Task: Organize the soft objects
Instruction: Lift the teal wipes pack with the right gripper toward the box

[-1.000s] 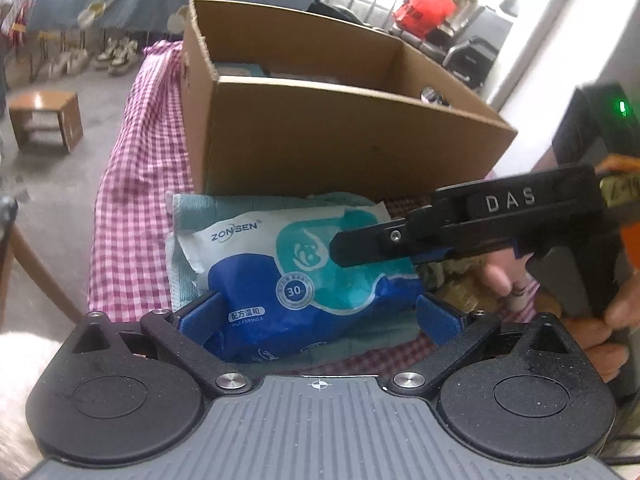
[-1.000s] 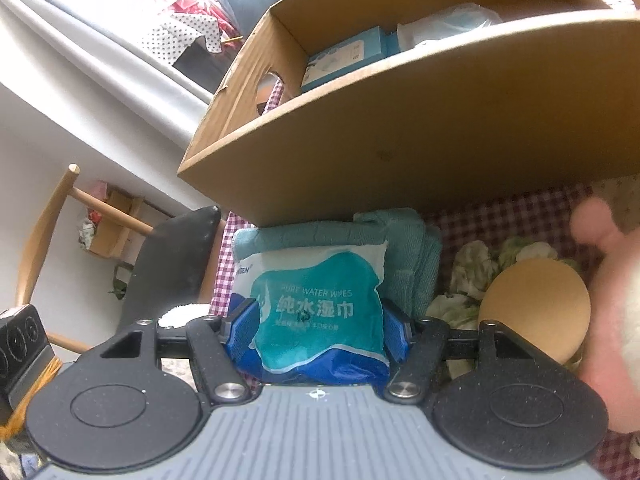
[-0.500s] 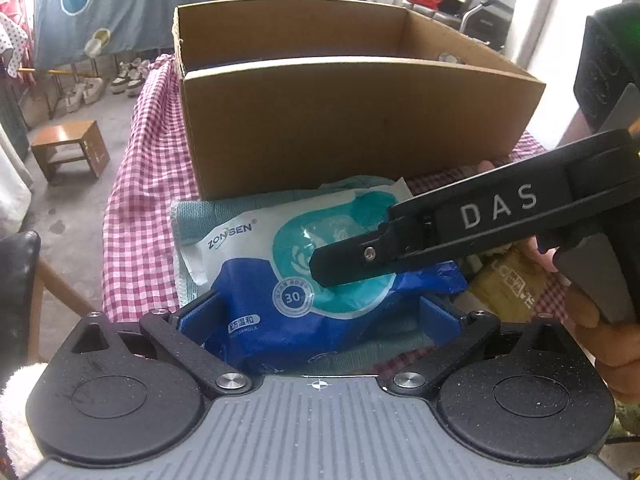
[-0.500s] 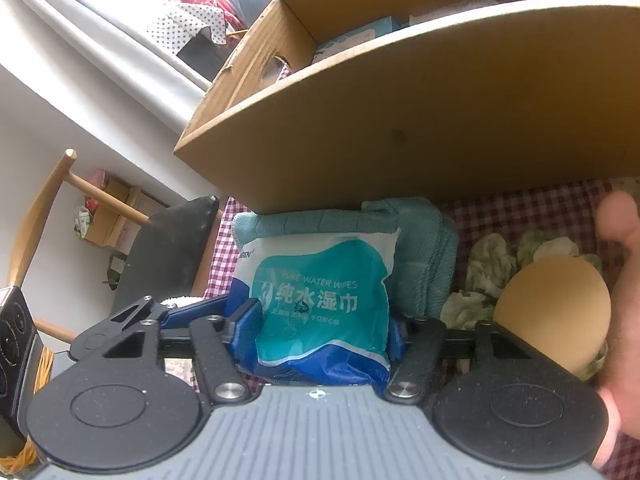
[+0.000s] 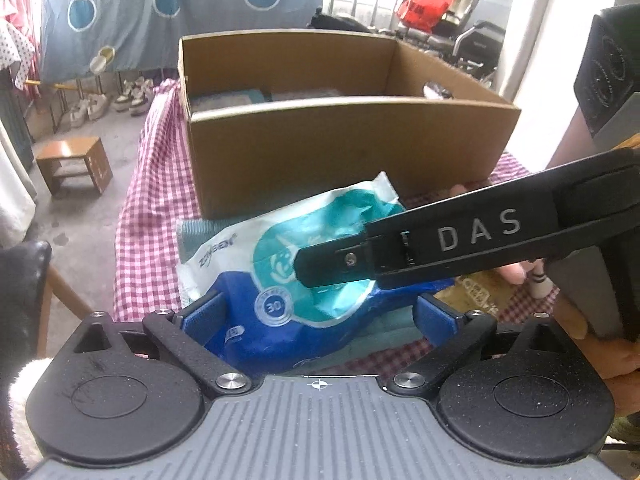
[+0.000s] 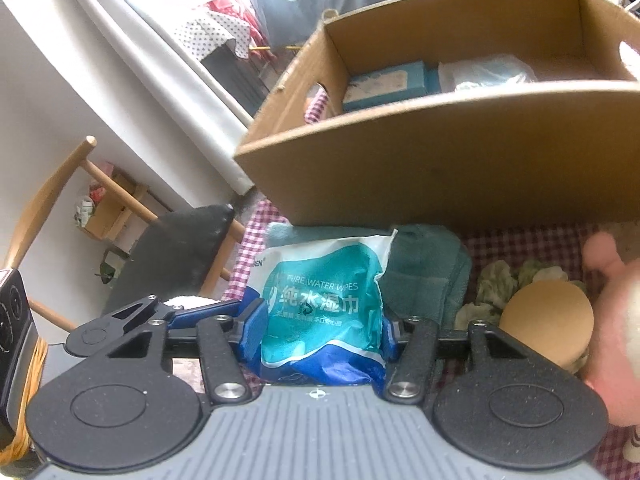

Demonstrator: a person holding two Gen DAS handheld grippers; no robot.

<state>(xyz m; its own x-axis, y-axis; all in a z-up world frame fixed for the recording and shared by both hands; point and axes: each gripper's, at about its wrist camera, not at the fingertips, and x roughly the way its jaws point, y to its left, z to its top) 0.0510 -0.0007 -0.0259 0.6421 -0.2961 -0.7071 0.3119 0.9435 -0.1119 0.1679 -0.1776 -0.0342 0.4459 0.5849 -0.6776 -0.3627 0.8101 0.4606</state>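
Box [image 5: 344,148]: open cardboard, standing on the checked surface [image 5: 152,216]; a blue carton [image 6: 384,84] and a clear packet [image 6: 484,72] already lie inside.
Wipes pack [image 6: 324,312]: in front of the box, outside it, over a teal towel [image 6: 424,272]; its near end looks lifted, whether it is fully clear of the towel cannot be told.
Right gripper [image 6: 316,336]: fingers [image 6: 252,334] have just been closing and now press the pack's sides, which crumple between them.
Left gripper [image 5: 316,316]: blue fingers [image 5: 204,312] spread, flanking the pack's other end; the left one touches it, the right one stands apart.
Done: at least two soft items boxed, judging by the contents.
In hand: carrying the pack up towards the box, by my reading.
Left: the pack, the towel, a crumpled green-white cloth [image 6: 496,280], a tan round thing [image 6: 548,320], all outside the box.
Risk: the slack pack may sag or slip in a one-sided grip.
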